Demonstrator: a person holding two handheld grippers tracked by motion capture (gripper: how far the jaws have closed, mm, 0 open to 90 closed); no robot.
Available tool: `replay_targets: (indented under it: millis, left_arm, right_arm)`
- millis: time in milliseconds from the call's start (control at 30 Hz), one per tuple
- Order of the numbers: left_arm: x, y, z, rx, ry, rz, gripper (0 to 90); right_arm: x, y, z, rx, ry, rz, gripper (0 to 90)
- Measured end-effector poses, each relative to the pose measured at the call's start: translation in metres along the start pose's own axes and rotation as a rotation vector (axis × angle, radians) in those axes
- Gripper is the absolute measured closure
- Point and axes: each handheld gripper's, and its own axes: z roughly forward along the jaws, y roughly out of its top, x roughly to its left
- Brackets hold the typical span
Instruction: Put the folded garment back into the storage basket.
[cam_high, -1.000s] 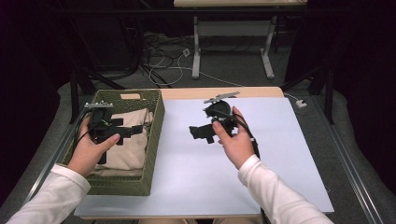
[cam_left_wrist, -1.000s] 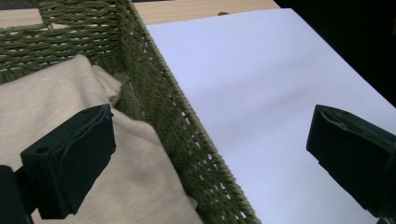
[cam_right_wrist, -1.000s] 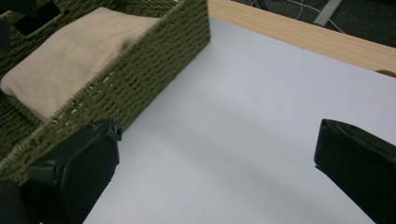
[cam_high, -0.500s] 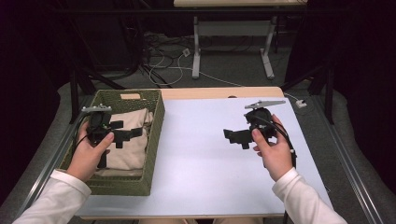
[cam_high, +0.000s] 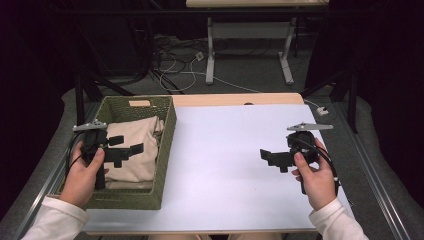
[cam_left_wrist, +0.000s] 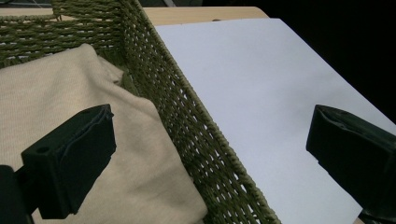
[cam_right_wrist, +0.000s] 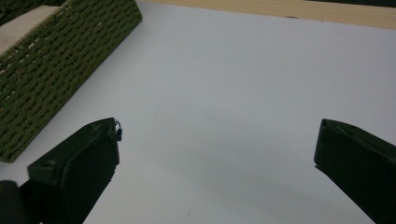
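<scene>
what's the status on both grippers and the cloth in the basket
Left gripper open, over the basket. Right gripper open, above bare white table. Beige cloth folded in basket, not gripped. Nothing in the way.

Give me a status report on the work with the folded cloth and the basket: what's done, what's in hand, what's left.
Done: the beige folded cloth lies inside the green woven basket at the table's left.
In hand: nothing. The left tool hangs open over the cloth without touching it, and the right tool is open above the bare white table top, apart from the basket.
Left: nothing to pack lies on the white surface; the job looks finished.
</scene>
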Motion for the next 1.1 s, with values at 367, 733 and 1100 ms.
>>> replay_targets:
  millis: [367, 733, 1100]
  left_arm:
    - [0.000, -0.024, -0.009, -0.023, -0.008, 0.008, 1.7]
    - [0.000, -0.047, -0.026, -0.044, 0.012, -0.004, 1.7]
    - [-0.001, -0.060, -0.038, -0.061, 0.043, -0.004, 2.0]
  right_arm:
    - [-0.026, -0.034, -0.010, -0.022, -0.021, 0.073, 0.0]
    - [-0.041, -0.067, -0.016, -0.038, -0.045, 0.103, 0.0]
    - [-0.041, -0.086, -0.015, -0.045, -0.055, 0.094, 0.0]
